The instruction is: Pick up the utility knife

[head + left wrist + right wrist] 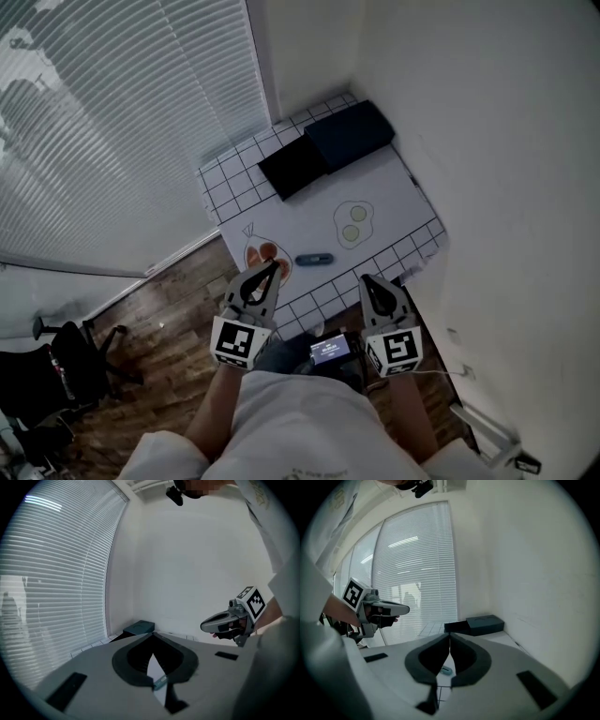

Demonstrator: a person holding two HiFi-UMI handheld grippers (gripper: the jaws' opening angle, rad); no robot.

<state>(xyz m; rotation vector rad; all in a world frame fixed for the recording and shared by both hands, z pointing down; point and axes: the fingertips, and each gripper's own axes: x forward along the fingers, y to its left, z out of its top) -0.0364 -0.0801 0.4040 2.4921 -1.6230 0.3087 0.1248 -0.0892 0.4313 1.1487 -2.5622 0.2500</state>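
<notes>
The blue utility knife (314, 260) lies on the white gridded table mat (394, 187), near the table's front edge. My left gripper (272, 268) hangs just to the knife's left, and my right gripper (364, 280) just to its right and nearer to me. Both are above the table edge, apart from the knife, with tips meeting and nothing held. In the left gripper view the shut gripper (152, 634) leaves a slit below its tips, where a piece of the knife (160, 682) shows. In the right gripper view the knife (446, 670) lies below the shut gripper (450, 634).
Two dark flat boxes (352, 133) (293, 165) sit at the table's far end. A fried-egg drawing (352, 223) and an orange drawing (262, 253) mark the mat. A small lit screen (330, 349) is at my waist. A wall runs along the right, blinds on the left.
</notes>
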